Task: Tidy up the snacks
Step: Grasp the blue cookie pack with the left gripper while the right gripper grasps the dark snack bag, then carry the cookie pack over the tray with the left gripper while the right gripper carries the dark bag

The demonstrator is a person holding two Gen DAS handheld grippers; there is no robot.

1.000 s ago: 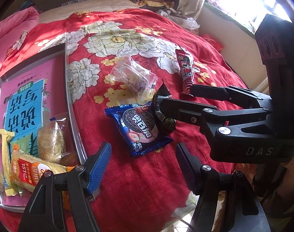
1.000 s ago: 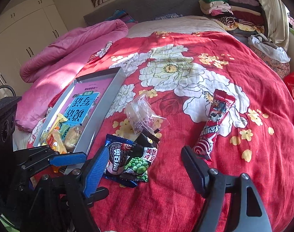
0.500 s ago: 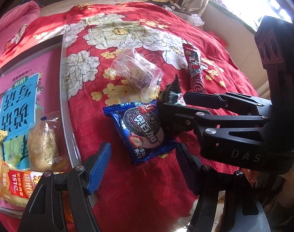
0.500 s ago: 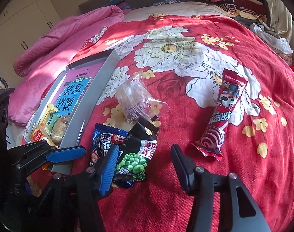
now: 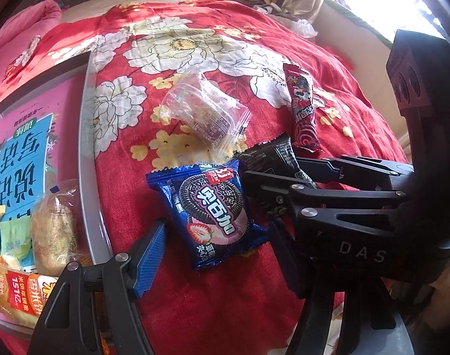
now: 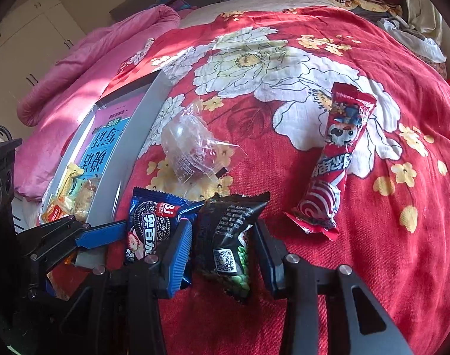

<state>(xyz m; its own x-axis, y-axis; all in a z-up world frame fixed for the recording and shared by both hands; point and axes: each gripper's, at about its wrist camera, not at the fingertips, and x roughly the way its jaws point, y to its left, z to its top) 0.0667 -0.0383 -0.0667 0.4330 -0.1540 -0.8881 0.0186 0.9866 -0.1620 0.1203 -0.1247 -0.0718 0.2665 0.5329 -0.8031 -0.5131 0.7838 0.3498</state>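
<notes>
On the red floral bedspread [image 6: 284, 153], the black pea packet [image 6: 230, 236] sits pinched between the closing jaws of the right hand-held gripper [image 6: 223, 254]. Beside it lies the blue cookie packet [image 5: 213, 207], between the parted, empty jaws of the left hand-held gripper [image 5: 216, 263]; the grey tray [image 5: 87, 159] lies just left.

"DAS" embossed on right gripper [image 5: 287, 174] body. "1512" on orange packet [image 5: 20, 293] in tray. QR code on black pouch [image 6: 225, 236]. Chinese lettering on blue cookie pack [image 5: 210, 210] and book [image 5: 17, 153].
</notes>
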